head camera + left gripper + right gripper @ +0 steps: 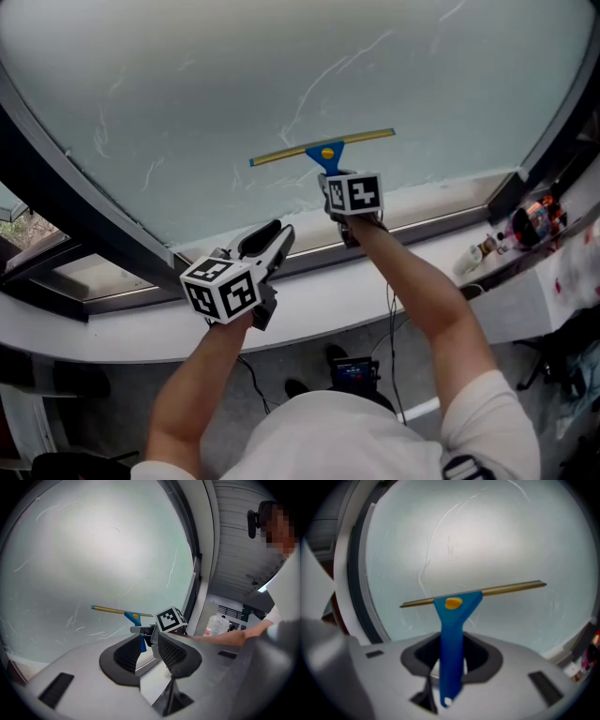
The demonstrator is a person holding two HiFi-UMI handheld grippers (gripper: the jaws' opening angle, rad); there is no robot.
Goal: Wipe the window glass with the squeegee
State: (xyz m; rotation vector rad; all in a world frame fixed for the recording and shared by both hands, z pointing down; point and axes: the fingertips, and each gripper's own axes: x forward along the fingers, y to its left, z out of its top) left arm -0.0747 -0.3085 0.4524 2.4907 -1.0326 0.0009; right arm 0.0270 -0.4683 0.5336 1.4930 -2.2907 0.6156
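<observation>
The squeegee [323,150] has a blue handle, a yellow knob and a brass-coloured blade bar. Its blade lies almost level against the lower part of the misty, streaked window glass [234,84]. My right gripper [330,176] is shut on the blue handle [451,644], which runs upright between its jaws to the blade [487,590]. My left gripper [274,234] hangs lower left of it, over the sill, open with nothing between its jaws. From the left gripper view, the squeegee [133,617] shows beyond the left gripper [147,644] and apart from it.
A white window sill [309,300] runs below the glass, inside a dark frame [66,197]. At the sill's right end stand a white bottle [478,248] and a red and black item [534,220]. A cable [392,328] hangs below the sill.
</observation>
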